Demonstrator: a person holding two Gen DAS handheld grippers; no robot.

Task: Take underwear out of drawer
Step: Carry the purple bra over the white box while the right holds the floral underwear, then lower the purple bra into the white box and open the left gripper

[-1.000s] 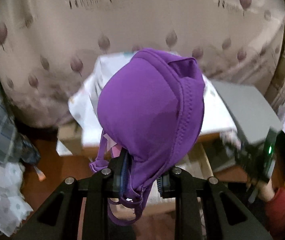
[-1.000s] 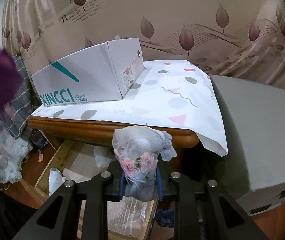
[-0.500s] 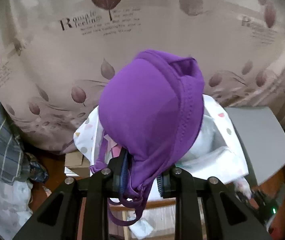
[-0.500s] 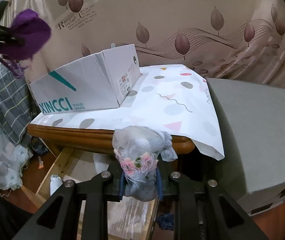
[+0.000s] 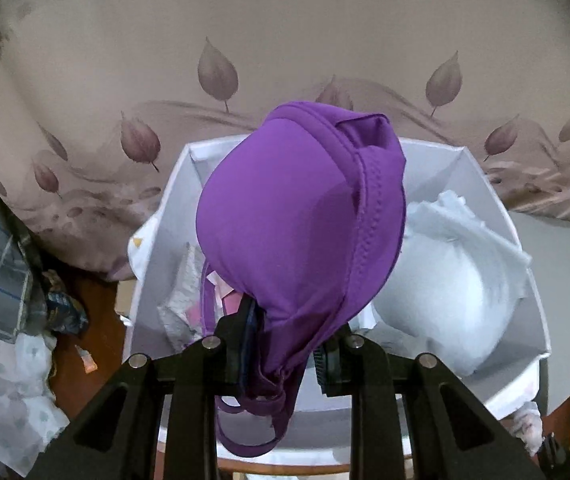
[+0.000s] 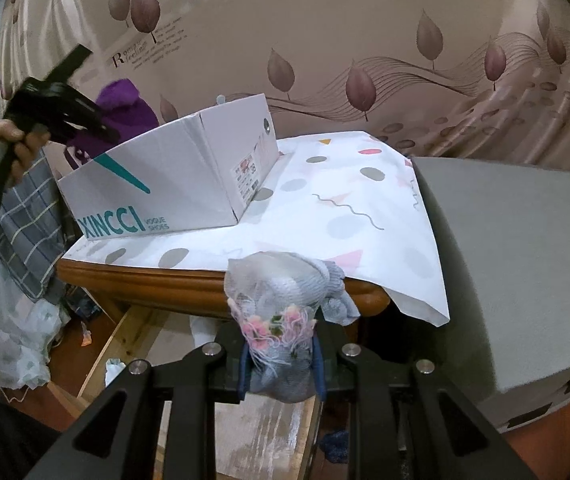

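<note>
My left gripper (image 5: pixel 281 352) is shut on a purple bra (image 5: pixel 301 224) and holds it above the open white shoe box (image 5: pixel 173 200). In the right wrist view the same gripper (image 6: pixel 65 116) and bra (image 6: pixel 125 100) hang over the box (image 6: pixel 173 184) at the far left. My right gripper (image 6: pixel 281 356) is shut on a grey-blue lace undergarment with pink flowers (image 6: pixel 285 296), held above the open wooden drawer (image 6: pixel 125 328), in front of the table edge.
The box stands on a table with a white patterned cloth (image 6: pixel 345 200). White garments (image 5: pixel 453 264) lie inside the box. A grey block (image 6: pixel 517 248) is at the right. Plaid and white fabric (image 6: pixel 17 240) hang at the left. A leaf-patterned curtain (image 6: pixel 365 40) is behind.
My left gripper has carried the purple bra up and forward until it is over the open shoe box. My right gripper has stayed almost still with its lace garment.
</note>
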